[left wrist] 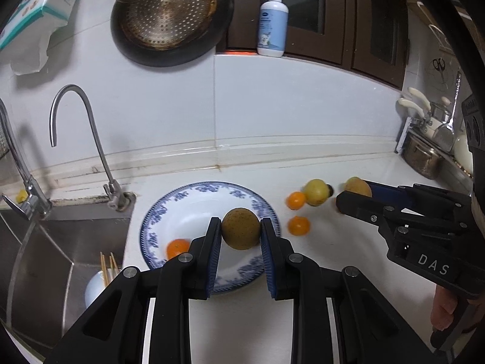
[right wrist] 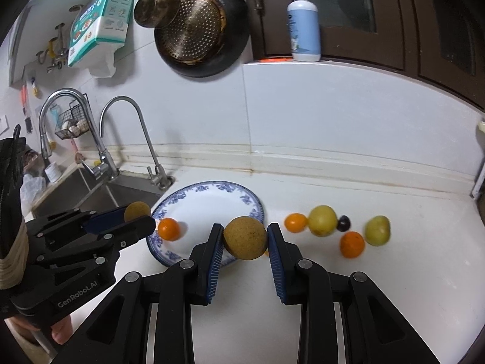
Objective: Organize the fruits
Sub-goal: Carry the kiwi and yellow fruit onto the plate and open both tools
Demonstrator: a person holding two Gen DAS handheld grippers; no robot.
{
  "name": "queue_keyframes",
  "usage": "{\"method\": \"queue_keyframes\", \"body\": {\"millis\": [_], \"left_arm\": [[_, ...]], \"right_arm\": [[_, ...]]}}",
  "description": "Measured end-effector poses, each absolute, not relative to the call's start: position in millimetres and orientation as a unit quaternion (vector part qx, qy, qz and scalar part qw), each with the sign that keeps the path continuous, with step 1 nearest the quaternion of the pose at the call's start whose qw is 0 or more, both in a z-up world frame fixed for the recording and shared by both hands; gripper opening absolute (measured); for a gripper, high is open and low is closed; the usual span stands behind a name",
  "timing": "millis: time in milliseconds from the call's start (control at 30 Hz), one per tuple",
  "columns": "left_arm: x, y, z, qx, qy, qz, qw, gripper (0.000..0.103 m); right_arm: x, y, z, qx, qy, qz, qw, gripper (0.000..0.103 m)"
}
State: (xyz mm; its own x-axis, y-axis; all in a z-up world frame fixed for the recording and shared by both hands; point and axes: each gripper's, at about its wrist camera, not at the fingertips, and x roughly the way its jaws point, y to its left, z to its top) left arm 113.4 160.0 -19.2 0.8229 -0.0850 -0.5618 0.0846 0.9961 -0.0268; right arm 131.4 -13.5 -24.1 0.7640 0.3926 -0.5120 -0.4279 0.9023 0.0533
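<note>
A white worktop (right wrist: pixel 379 288) meets a white tiled wall (right wrist: pixel 333 106) at the far side. On the left is a steel sink (left wrist: pixel 60 257) with two curved taps (left wrist: pixel 75 127). A dark pan (right wrist: pixel 200 30) hangs on the wall. At the far right are dark brown cabinet doors (right wrist: pixel 394 15), with a pump bottle (right wrist: pixel 304 24) before them.

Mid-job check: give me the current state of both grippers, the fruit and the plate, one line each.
left gripper: shut on a brown round fruit, held above the plate.
right gripper: shut on a second brown fruit.
plate: on the counter beside the sink, one orange in it.
loose fruit: two oranges, two yellow-green fruits and a dark one, on the counter right of the plate.
</note>
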Motion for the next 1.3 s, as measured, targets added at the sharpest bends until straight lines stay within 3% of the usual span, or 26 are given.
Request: {"method": "queue_keyframes", "body": {"millis": [400,1300], "left_arm": [[144,201,-22,0.0,0.299,-0.032,0.954,0.026],[249,234,-91,-0.014,0.43,-0.04,0.902,0.026]], "right_arm": [[170,33,-29,-0.05,0.278,0.233,0.931,0.031],[288,87,-94,-0.072,0.41,0.233,0.879,0.031]]}}
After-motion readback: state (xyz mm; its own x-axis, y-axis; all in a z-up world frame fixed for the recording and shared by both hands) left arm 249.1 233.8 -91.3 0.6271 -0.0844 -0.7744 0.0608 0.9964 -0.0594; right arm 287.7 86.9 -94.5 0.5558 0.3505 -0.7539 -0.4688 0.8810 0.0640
